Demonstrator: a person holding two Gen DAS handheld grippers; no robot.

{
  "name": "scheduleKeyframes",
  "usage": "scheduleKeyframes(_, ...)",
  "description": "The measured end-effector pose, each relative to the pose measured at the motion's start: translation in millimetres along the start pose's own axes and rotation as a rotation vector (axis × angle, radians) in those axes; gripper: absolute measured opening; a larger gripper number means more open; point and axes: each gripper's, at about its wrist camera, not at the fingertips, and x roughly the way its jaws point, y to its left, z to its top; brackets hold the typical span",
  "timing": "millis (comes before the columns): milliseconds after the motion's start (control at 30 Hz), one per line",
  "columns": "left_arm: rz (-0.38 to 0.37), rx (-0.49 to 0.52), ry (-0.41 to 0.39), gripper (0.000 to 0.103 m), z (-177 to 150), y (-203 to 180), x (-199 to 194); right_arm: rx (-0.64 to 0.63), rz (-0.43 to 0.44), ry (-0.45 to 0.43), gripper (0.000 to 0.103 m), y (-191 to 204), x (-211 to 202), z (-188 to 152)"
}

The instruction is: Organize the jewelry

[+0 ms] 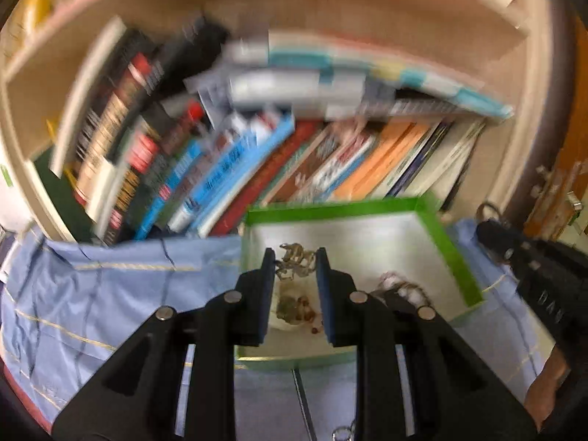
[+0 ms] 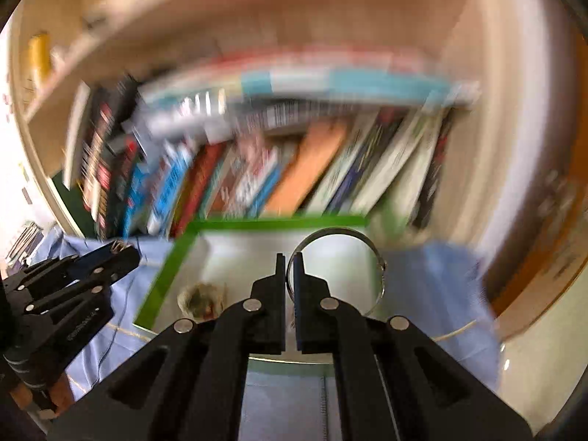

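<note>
Two wrist views look down toward a green-rimmed tray (image 1: pixel 455 257) with a pale silvery floor, sitting on a light blue cloth (image 1: pixel 121 286) spread over the table, with a blurred shelf of books (image 1: pixel 228 154) behind it.

In the left wrist view, the left hand-held gripper (image 1: pixel 296 261) sits at lower centre. Its jaws stand narrowly apart and pinch a tangled, dull gold chain piece (image 1: pixel 296 262) that hangs between the pads above the tray. Below it, on the tray floor, lie a small heap of reddish beads and metal (image 1: pixel 294 307) and, to the right, a pale beaded piece (image 1: pixel 404 288). The chain looks light, limp and easily snagged, so a grip on its bunched middle seems safest.

In the right wrist view, the right hand-held gripper (image 2: pixel 290 268) is at lower centre, clenched almost fully closed on the rim of a thin silver bangle (image 2: pixel 338 237). The hoop arcs up and to the right over the tray. It appears stiff, light and smooth, likely slippery; a firm pinch across the band suits it.
</note>
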Motion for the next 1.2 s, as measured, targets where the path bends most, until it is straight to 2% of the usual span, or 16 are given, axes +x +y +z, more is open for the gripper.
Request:
scheduleKeyframes(133,-0.006,0.002,0.144,0.023,-10,0,60,-0.010,-0.049,0.130,0.006,-2,53,-15)
scheduleKeyframes(200,-0.006,0.002,0.195,0.023,-14,3,80,-0.008,-0.048,0.128,0.007,-3,54,-16)
scheduleKeyframes(233,-0.002,-0.001,0.200,0.028,-16,4,82,-0.004,-0.035,0.108,0.010,-3,48,-16)
scheduleKeyframes(267,0.001,-0.004,0.196,0.046,-16,7,81,0.000,-0.021,0.082,0.021,-3,40,-15)
scheduleKeyframes(300,0.002,-0.010,0.179,0.056,-16,10,77,0.002,-0.012,0.042,0.044,-3,26,-14)
scheduleKeyframes(333,0.005,-0.017,0.161,0.067,-16,13,72,0.000,-0.010,0.010,0.054,-2,15,-16)
scheduleKeyframes(367,0.014,-0.024,0.132,0.067,-16,17,63,-0.009,-0.011,-0.030,0.059,-1,1,-19)
scheduleKeyframes(467,0.019,-0.023,0.080,0.068,-30,29,27,-0.052,-0.004,-0.078,0.059,1,-40,-44)
scheduleKeyframes(533,0.016,-0.015,0.060,0.071,-57,35,1,-0.064,0.025,-0.059,0.059,-2,-53,-70)
scheduleKeyframes(633,0.001,0.008,0.098,0.071,-98,33,-17,-0.094,0.013,0.030,0.059,0,-47,-110)
scheduleKeyframes(767,-0.104,0.037,0.206,0.070,-150,12,-19,-0.074,-0.055,0.111,0.059,3,-33,-139)
scheduleKeyframes(900,-0.161,0.119,0.203,0.069,-168,-16,-23,-0.030,-0.020,0.139,0.059,-2,-33,-152)
scheduleKeyframes(1000,-0.138,0.150,0.220,0.068,-175,-25,-16,-0.027,-0.012,0.146,0.059,0,-33,-155)
scheduleKeyframes(1200,-0.071,0.084,0.244,0.067,-176,-10,5,-0.063,0.008,0.162,0.059,9,-29,-164)
